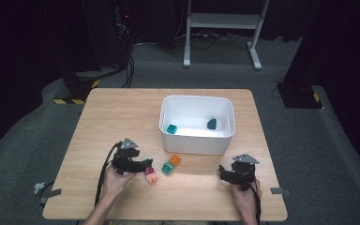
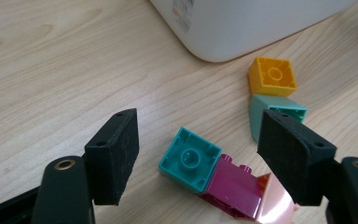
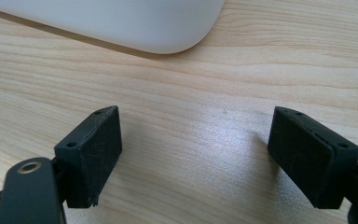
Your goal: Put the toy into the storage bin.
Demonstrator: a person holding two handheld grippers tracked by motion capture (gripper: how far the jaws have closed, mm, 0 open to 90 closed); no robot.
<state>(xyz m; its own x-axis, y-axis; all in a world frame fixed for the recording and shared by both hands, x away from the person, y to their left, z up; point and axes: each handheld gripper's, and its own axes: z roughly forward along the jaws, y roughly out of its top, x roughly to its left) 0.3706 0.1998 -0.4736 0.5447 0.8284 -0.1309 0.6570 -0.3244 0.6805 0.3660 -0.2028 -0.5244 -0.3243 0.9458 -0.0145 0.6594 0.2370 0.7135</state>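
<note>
Grey carpet (image 1: 309, 154) around wood table (image 1: 122, 112); white stand (image 1: 222, 28) at 12 o'clock; dark walls; hazard-striped base (image 1: 72, 96) at 10 o'clock.

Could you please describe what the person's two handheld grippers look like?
Both are black. The left gripper and the right gripper each carry a grey three-cornered plate on top, and a black cable trails from each back along the forearm. In the gripper views each jaw ends in a flat, rough black rectangular pad with small screw holes, and a brass-coloured ring sits in the rounded jaw base.

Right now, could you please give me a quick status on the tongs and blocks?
Left tongs open over teal block. Right tongs open, empty. Magenta block touching teal.
</note>
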